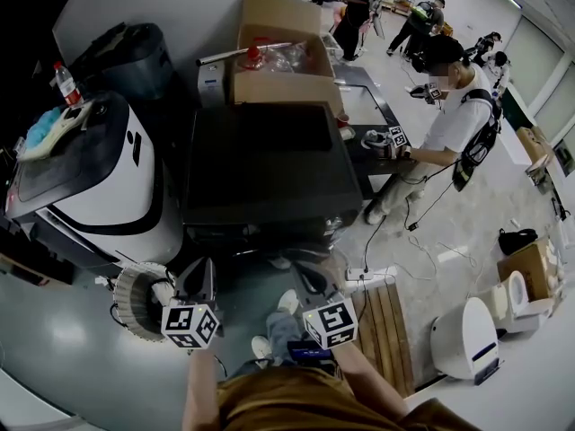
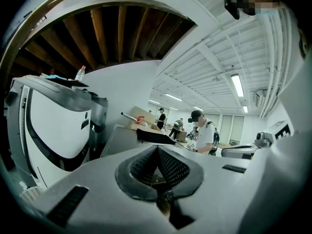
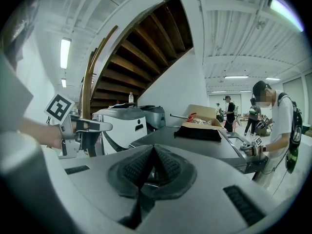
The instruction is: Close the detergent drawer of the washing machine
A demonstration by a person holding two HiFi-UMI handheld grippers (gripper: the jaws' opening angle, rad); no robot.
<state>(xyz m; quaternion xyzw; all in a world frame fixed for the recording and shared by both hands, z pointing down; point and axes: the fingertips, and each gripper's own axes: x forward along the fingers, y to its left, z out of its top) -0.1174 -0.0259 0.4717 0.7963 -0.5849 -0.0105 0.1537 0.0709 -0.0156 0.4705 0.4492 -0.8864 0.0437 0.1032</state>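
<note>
The dark grey square-topped washing machine (image 1: 269, 169) stands on the floor just ahead of both grippers. Its detergent drawer should sit in the upper band of the front, but that strip lies in shadow and I cannot pick the drawer out. The left gripper (image 1: 205, 275) and right gripper (image 1: 310, 281) hover low before that front, each with its jaws pressed together on nothing.

Closing needs no grasp, I judge. Set one blunt gripper tip on the middle of the drawer face and push straight in, squarely, so the drawer does not skew.

Only the head view shows both grippers against the machine's front. The gripper views show a black flat thing (image 3: 197, 133) lying on the machine's top, which the head view barely separates from the dark panel.
</note>
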